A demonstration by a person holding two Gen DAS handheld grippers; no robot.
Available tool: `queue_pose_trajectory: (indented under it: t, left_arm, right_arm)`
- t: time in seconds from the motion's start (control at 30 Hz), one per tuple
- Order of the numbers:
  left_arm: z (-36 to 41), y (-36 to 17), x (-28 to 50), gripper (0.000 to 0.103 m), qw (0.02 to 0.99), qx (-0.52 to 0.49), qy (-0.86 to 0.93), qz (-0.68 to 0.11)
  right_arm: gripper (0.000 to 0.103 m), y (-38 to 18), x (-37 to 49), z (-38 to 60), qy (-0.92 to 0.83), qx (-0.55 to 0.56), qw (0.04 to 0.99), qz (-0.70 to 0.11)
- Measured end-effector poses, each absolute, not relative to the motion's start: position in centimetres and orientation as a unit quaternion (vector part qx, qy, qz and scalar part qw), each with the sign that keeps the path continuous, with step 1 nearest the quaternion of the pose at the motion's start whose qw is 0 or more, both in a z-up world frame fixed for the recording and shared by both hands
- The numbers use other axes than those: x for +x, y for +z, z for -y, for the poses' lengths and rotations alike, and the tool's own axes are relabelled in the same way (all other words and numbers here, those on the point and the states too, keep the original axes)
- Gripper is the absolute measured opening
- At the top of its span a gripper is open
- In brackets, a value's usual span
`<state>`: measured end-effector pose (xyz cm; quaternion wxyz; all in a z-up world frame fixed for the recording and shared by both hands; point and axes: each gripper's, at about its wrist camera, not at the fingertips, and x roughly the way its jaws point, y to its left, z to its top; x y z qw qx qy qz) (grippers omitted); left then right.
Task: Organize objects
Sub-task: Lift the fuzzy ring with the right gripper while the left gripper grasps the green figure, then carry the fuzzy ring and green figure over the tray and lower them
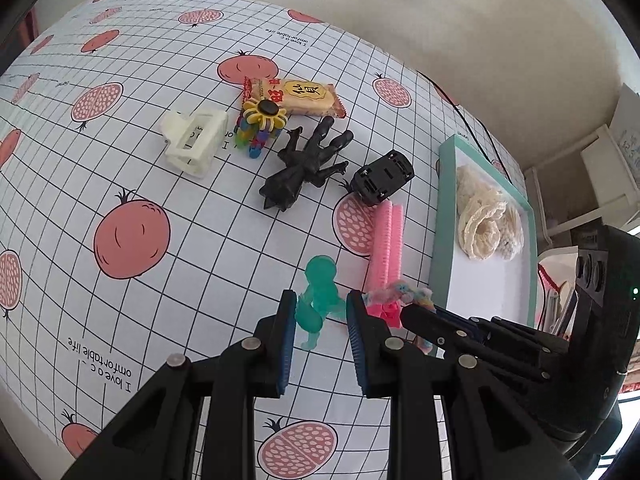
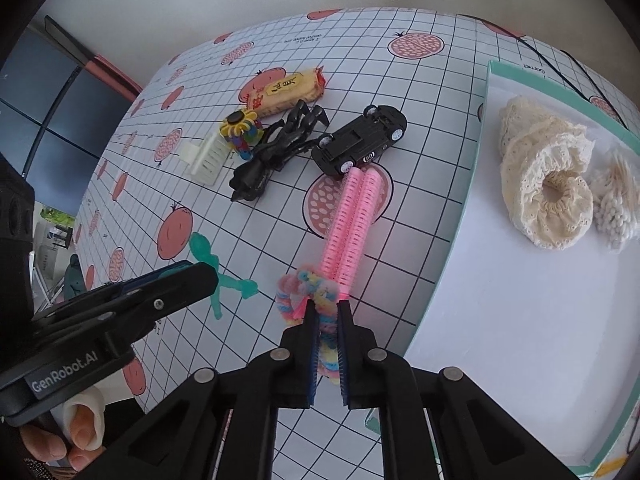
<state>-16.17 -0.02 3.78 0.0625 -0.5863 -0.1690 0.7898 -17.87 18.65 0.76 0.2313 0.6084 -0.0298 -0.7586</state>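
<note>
Nearest your right wrist camera, your right gripper point(image 2: 325, 320) has its jaws drawn narrow onto a fuzzy pastel rainbow pipe-cleaner loop point(image 2: 308, 292) that sits at the near end of a pink bristly double hair-roller clip point(image 2: 352, 216); whether the pads truly pinch the loop or only flank it, you cannot tell for sure, though it fills the gap between them. At your nine o'clock in that view, your left gripper point(image 1: 321, 312) comes in low over the pomegranate-printed grid tablecloth point(image 1: 180, 272). From the left wrist camera, its jaws stand moderately apart on either side of a translucent teal plastic figurine point(image 1: 320, 296) lying on the cloth, not visibly squeezing it. Beyond, toward twelve o'clock, lie a black toy car on its roof point(image 2: 360, 140), a black plastic animal figure point(image 2: 272, 152), a cream plastic hair claw point(image 1: 194, 140), a yellow sunflower toy on multicoloured beads point(image 1: 262, 120) and a yellow wrapped snack bar point(image 1: 296, 94). At two o'clock sits a shallow white tray with a teal rim point(image 2: 476, 184), holding a cream lace scrunchie point(image 2: 548, 196) and a bag of cotton swabs point(image 2: 616, 208).
</note>
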Motion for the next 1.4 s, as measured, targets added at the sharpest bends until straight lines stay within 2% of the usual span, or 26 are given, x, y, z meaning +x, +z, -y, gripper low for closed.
queue_pose_trajectory:
  t: [0.47,0.8,1.17,1.4]
  left_arm:
    - [-0.6,9.0,-16.6,0.026,0.097,-0.529,0.820,0.198]
    - [-5.3,13.3,-17.9,0.026,0.141,-0.494,0.841,0.172]
    - [-15.5,10.6,-20.3,0.026,0.207,-0.531,0.806,0.160]
    - [-19.6,6.4,-21.5,0.026,0.230,-0.566,0.780,0.136]
  right_arm:
    - [0.009,7.7,-18.0,-22.0,-0.808,0.538,0.229,0.069]
    - [0.009,8.5,-18.9,-26.7,-0.824,0.526,0.185,0.100]
    - [0.009,7.1,-20.6,-36.2,-0.830,0.516,0.096,0.191]
    - [0.009,4.9,-20.9,-41.6,-0.820,0.523,0.030,0.232]
